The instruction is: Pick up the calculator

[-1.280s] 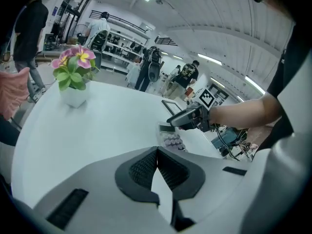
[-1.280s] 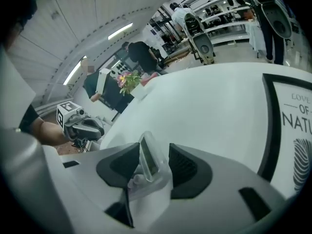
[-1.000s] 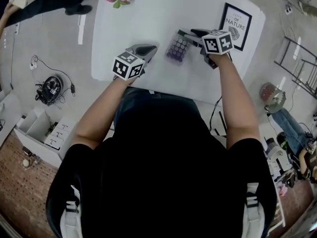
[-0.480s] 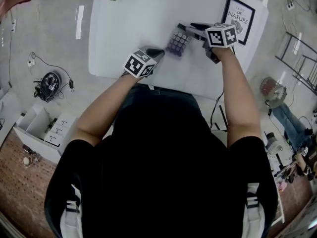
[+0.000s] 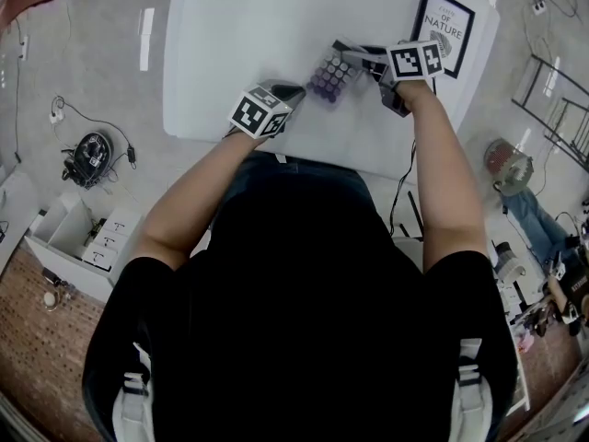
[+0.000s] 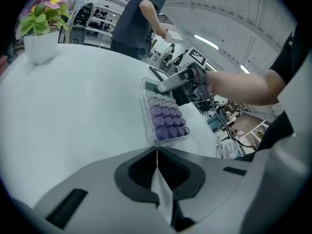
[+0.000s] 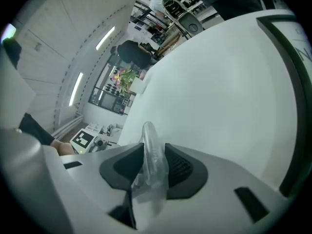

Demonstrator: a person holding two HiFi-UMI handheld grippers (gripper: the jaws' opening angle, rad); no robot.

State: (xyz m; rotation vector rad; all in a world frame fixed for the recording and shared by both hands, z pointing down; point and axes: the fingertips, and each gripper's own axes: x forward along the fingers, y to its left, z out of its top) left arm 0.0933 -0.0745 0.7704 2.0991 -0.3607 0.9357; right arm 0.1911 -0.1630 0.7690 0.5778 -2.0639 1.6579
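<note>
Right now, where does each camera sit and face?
Head view: on the person's head, facing steeply down at the table; both arms show.
Left gripper view: on the left hand-held gripper, jaws together, facing the calculator and right forearm.
Right gripper view: on the right hand-held gripper, jaws just closing on the calculator's edge, facing across the table.
Both gripper views share the flower pot.

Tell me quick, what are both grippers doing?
Left gripper: closed, empty.
Right gripper: jaws have just been closing, now clamped on the calculator's clear edge.
</note>
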